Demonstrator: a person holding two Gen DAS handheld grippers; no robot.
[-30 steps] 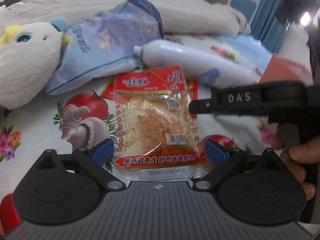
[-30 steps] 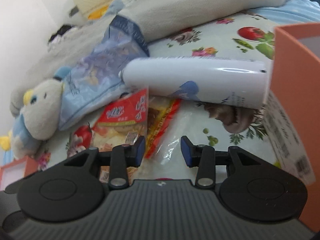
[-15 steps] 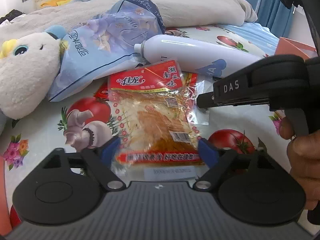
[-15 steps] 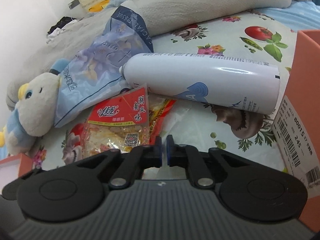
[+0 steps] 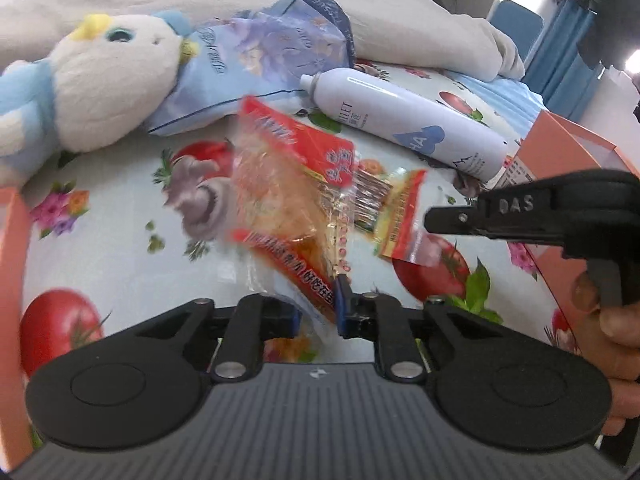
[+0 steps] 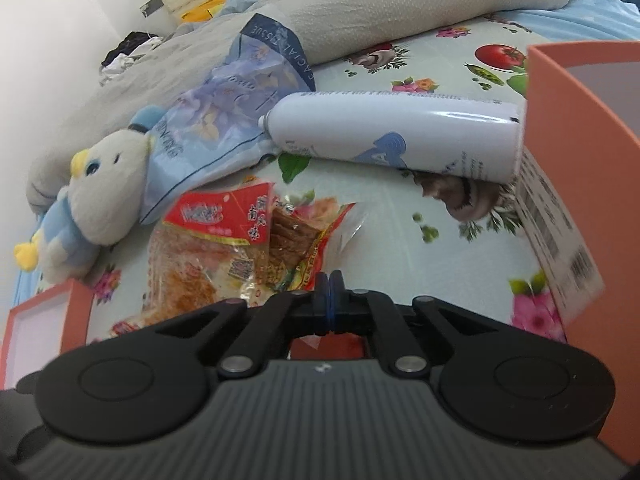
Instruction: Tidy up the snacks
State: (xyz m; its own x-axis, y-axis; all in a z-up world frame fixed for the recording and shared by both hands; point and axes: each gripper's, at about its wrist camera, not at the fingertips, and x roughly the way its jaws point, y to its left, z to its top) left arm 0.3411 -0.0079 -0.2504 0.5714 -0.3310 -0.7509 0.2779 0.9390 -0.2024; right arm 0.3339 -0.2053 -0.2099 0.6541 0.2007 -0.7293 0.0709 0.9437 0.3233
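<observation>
My left gripper is shut on the lower edge of a red-topped clear snack packet and holds it tilted above the printed bedsheet; the packet also shows in the right wrist view. My right gripper is shut on the corner of a second, smaller red and yellow snack packet, which shows in the left wrist view held at its right end by the right gripper's tip. The two packets overlap.
A white spray bottle lies behind the snacks. A blue tissue pack and a white plush toy lie at back left. An orange box stands on the right, another orange box at left.
My left gripper has closed on the big snack packet and lifted it, tilting it leftward. My right gripper closed earlier on the smaller packet and has pulled it out from under the big one.
</observation>
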